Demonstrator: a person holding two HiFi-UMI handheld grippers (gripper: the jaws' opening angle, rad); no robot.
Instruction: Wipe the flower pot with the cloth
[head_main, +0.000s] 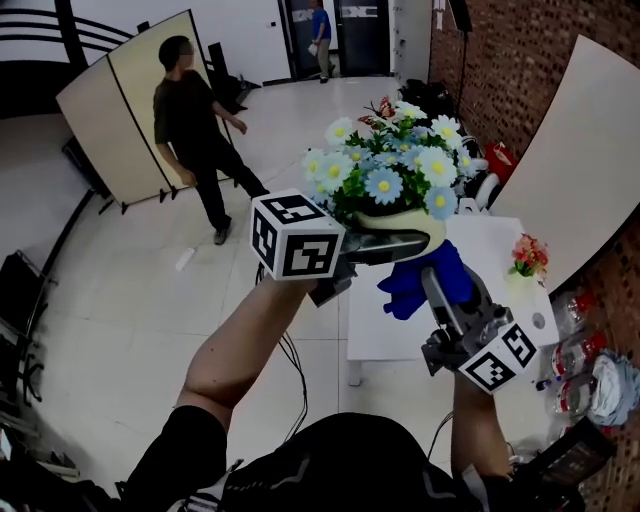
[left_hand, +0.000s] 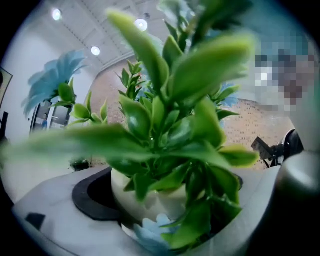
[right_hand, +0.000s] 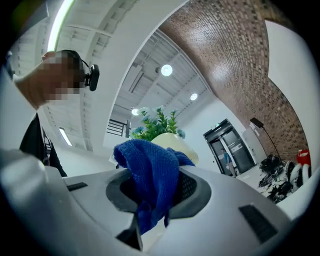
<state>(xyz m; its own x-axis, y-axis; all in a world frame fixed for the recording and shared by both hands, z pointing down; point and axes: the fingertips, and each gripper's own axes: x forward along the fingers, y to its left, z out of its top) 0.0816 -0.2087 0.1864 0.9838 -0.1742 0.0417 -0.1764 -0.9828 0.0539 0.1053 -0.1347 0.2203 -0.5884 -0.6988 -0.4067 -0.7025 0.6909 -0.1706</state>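
Holding one flower pot (head_main: 402, 222) in left tool (head_main: 400, 245) | right tool (right_hand: 152, 192) clenched on one cloth (right_hand: 150, 170), just under pot

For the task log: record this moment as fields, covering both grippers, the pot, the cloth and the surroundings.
Left gripper: shut on the cream round flower pot of white and blue artificial flowers, held in the air
Right gripper: shut on the blue knitted cloth
Cloth position: bunched just under the pot's lower side
Below: white table
Background: person standing
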